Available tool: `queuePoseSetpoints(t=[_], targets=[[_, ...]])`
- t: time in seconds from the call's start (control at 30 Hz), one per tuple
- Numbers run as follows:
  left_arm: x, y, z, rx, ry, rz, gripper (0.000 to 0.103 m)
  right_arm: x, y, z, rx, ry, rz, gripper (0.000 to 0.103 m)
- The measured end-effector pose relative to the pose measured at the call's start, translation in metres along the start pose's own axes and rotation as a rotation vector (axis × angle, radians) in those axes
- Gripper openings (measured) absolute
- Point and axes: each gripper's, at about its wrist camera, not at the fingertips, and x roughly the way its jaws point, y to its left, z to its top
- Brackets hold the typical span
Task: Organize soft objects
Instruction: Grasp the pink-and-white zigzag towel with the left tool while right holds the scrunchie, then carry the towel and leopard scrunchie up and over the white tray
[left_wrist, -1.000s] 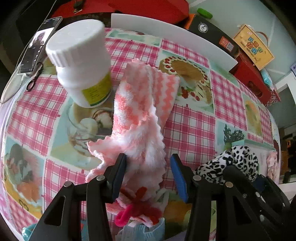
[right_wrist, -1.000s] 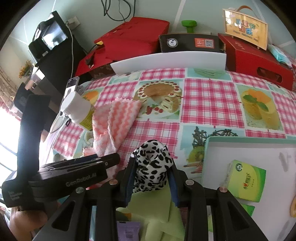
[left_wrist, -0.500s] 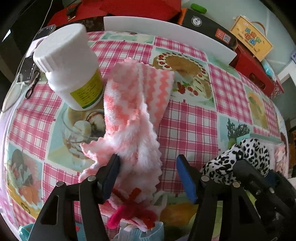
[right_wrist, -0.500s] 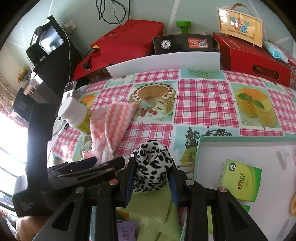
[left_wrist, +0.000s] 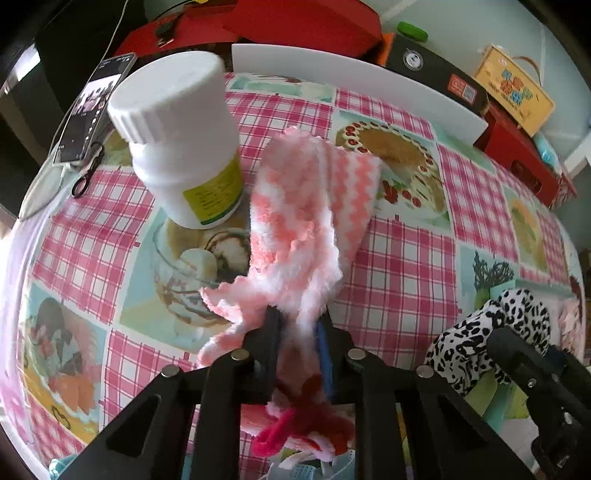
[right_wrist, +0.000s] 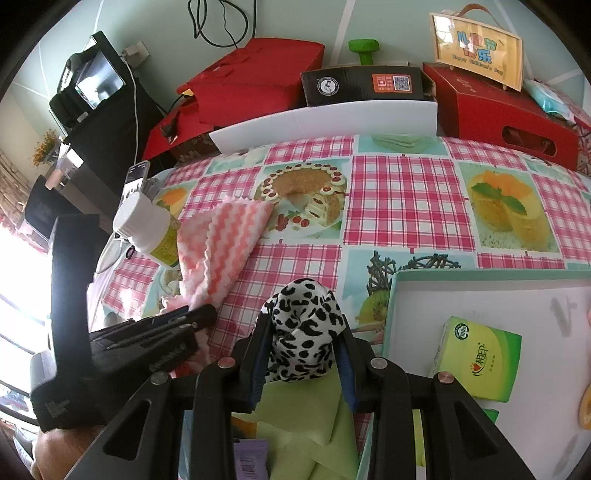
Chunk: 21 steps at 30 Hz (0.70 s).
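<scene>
A fluffy pink-and-white zigzag cloth lies stretched over the checked tablecloth. My left gripper is shut on its near end. The cloth also shows in the right wrist view, with the left gripper at its near end. My right gripper is shut on a black-and-white leopard-print soft item, held above a green cloth. The leopard item also shows at the right of the left wrist view.
A white pill bottle stands just left of the pink cloth. A phone lies at the far left edge. A white-floored box with a green tissue pack is at the right. Red boxes line the back.
My left gripper was open around the pink cloth's near end; it has now closed on it. The right gripper has stayed shut on the leopard item.
</scene>
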Motion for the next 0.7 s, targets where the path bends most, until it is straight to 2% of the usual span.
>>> queuePoseSetpoints(t=[0.43,0.7], targets=[[-0.006,0.021,0.002,-0.036,-0.007,-0.044,0.014,0.006,0.001,-0.001,-0.002,0.009,-0.006,0.035],[-0.027,0.025,0.003,-0.058,-0.041,-0.152,0.011,0.001,0.001,-0.001,0.002,-0.018,0.013,0.035]])
